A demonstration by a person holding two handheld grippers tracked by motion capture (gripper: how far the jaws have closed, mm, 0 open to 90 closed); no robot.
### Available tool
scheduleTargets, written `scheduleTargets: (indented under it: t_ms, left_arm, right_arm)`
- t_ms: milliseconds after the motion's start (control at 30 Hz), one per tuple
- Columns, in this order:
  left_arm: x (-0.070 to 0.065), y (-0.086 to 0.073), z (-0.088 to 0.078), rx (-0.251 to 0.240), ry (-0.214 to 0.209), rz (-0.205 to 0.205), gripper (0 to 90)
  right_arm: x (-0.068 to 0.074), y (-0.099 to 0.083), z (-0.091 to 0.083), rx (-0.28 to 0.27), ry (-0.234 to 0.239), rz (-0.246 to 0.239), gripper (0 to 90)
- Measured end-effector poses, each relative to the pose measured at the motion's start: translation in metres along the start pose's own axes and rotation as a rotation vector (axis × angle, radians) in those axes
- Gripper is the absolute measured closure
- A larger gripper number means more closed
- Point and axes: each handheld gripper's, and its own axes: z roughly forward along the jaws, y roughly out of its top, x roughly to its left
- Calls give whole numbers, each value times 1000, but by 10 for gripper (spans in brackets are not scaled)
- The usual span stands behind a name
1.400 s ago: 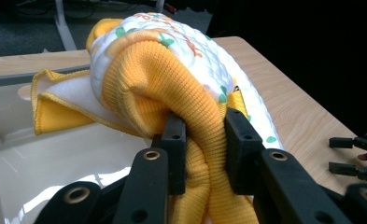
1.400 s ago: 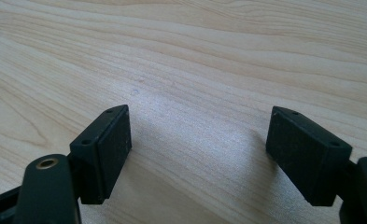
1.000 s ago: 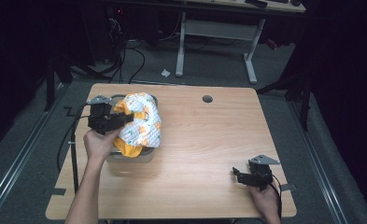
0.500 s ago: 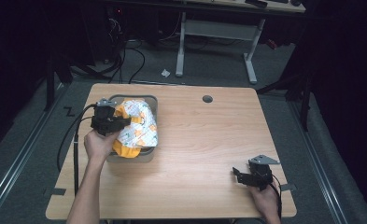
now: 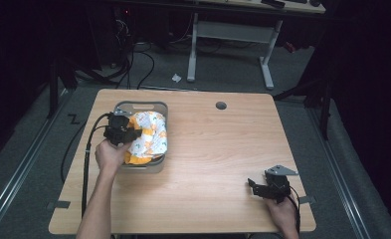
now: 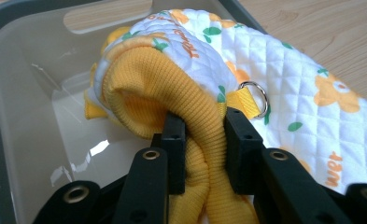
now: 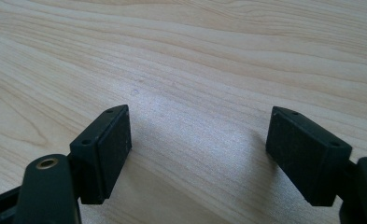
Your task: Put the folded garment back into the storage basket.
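**Quilted garment going into the bin**

High view: the left gripper [image 5: 119, 130], left of centre in the frame, is clamped on a white quilted garment [image 5: 150, 137] with orange flowers, which sits bundled in a grey bin [image 5: 142, 106] at the table's [image 5: 218, 149] upper left. In the left gripper view the jaws pinch a fold of the garment's yellow ribbed lining [image 6: 197, 154] low in the middle of the frame, with a metal ring [image 6: 256, 95] on a yellow strap just to the right of it. The bin's pale wall fills the left of that frame.

The right gripper [image 5: 263, 188] rests at the lower right of the table, well apart from the bin; in the right gripper view its jaws stand wide over bare wood, holding nothing.

I'd say the risk is in the release. Part of the garment bulges over the bin's right rim, so it may spill out when let go. The ribbed knit could also cling to a pad and drag upward, tugging the light bin with it.
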Motion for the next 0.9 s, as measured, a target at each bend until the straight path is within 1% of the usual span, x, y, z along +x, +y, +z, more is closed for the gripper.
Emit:
scheduleTargets:
  t_ms: [167,300,400,433,567,600,633,667,700,733,767,800,833,900]
  left_arm:
    - [1,0,5,10,6,-3,719]
    - [1,-1,10,31,30,4,715]
    - [2,-1,16,58,65,17,709]
    - [2,-1,16,58,65,17,706]
    - [2,-1,18,80,89,12,688]
    - [3,-1,18,84,93,9,655]
    - [3,-1,19,87,97,3,655]
    - [4,-1,19,98,117,-9,608]
    - [4,-1,19,98,117,-9,592]
    - [4,-2,17,94,143,-11,554]
    - [4,-2,17,94,143,-11,518]
    - [4,-1,15,87,150,-20,518]
    - [4,-1,14,79,152,-24,479]
    - [2,0,9,57,161,-21,440]
  right_arm:
    - [0,0,0,0,0,0,226]
    - [0,0,0,0,-1,1,226]
    - [0,0,0,0,0,0,226]
    - [0,0,0,0,0,0,226]
    - [0,0,0,0,0,0,226]
    - [0,0,0,0,0,0,226]
    - [0,0,0,0,0,0,226]
    - [0,0,0,0,0,0,226]
    - [0,0,0,0,0,0,226]
    - [0,0,0,-1,0,-1,226]
    - [0,0,0,-1,0,-1,226]
    - [0,0,0,-1,0,0,226]
    - [0,0,0,0,0,0,226]
    - [0,0,0,0,0,0,226]
